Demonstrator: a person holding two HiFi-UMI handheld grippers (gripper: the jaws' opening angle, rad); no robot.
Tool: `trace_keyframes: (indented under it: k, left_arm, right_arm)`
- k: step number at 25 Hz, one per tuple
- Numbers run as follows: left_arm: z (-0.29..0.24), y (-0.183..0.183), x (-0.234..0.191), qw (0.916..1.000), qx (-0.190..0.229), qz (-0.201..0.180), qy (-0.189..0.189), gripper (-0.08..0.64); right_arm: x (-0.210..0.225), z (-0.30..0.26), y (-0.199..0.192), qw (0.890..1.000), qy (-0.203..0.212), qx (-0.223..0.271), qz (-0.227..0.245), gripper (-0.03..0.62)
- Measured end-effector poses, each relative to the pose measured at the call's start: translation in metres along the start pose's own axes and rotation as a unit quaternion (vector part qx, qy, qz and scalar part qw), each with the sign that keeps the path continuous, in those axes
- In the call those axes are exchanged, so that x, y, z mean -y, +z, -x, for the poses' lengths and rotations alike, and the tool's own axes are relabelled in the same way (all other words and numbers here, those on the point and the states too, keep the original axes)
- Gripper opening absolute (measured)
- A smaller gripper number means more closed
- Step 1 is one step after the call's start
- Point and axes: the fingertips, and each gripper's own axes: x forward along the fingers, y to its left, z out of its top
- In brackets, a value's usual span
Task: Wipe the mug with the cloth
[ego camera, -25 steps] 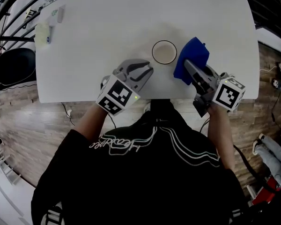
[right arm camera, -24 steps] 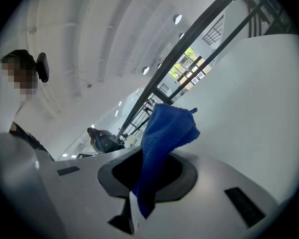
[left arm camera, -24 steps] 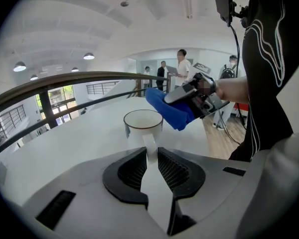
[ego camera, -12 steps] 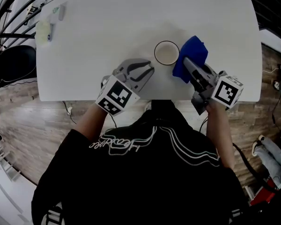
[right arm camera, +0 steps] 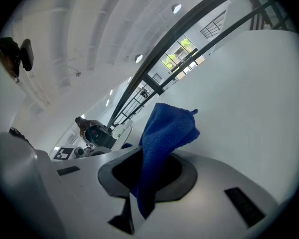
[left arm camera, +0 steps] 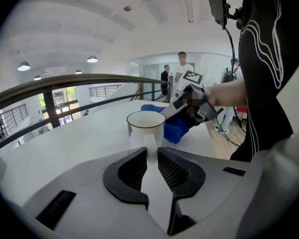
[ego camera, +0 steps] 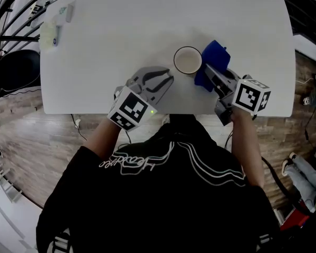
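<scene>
Blue cloth [ego camera: 215, 54] pinched in your right gripper [ego camera: 213, 76], just beside the mug [ego camera: 187, 60].
Your right jaws are closed on a fold of the cloth, and the rest stands up past them at the mug's right side; you cannot tell if it touches. The white mug stands upright near the front edge of the white table [ego camera: 147, 25], handle turned toward your left gripper [left arm camera: 152, 153], whose jaws stand slightly apart, gripping nothing, the handle lined up with their gap.
</scene>
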Motion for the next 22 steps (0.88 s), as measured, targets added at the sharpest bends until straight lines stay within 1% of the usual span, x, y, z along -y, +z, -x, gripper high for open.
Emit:
trace_keyframes:
  k: [5, 9, 11, 16, 22]
  left_arm:
    - [0.0, -0.001, -0.001, 1.0, 0.002, -0.003, 0.004, 0.066]
    - [0.001, -0.001, 0.001, 1.0, 0.004, -0.002, 0.004, 0.066]
    - [0.0, -0.001, 0.001, 1.0, 0.005, -0.003, 0.004, 0.066]
    - [0.001, -0.003, -0.002, 1.0, 0.003, -0.003, 0.008, 0.066]
    - [0.006, -0.009, -0.012, 0.9998, -0.004, -0.009, 0.019, 0.066]
  right_arm:
    - [0.007, -0.008, -0.01, 0.999, -0.023, -0.044, 0.008, 0.051]
    - [0.01, -0.01, -0.016, 0.997, -0.036, -0.067, 0.026, 0.051]
    - [0.012, -0.01, -0.017, 0.996, -0.037, -0.072, 0.027, 0.051]
    - [0.01, -0.004, -0.012, 0.998, -0.026, -0.052, 0.014, 0.051]
    - [-0.002, 0.012, 0.004, 0.999, -0.007, -0.021, 0.028, 0.051]
